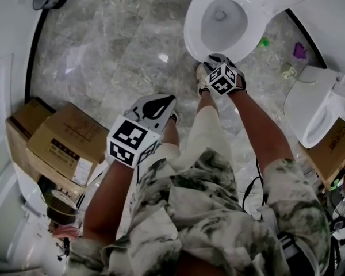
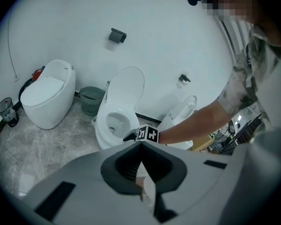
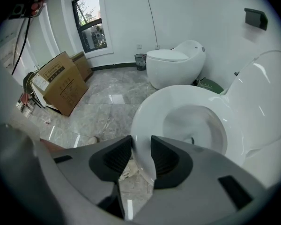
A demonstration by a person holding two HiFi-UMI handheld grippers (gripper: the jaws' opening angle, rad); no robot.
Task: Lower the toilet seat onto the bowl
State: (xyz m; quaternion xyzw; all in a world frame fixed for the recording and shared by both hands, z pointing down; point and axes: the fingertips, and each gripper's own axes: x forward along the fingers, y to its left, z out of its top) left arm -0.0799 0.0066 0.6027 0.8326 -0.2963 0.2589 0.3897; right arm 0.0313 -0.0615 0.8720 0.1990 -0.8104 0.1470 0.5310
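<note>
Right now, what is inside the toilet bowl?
Bare white bowl wall and a dark drain opening. The seat's front rim, between the right gripper's fingers, hides the near wall.

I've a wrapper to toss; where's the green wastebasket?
In the left gripper view, left of centre, the green wastebasket stands against the wall, between the closed toilet and the open toilet.
</note>
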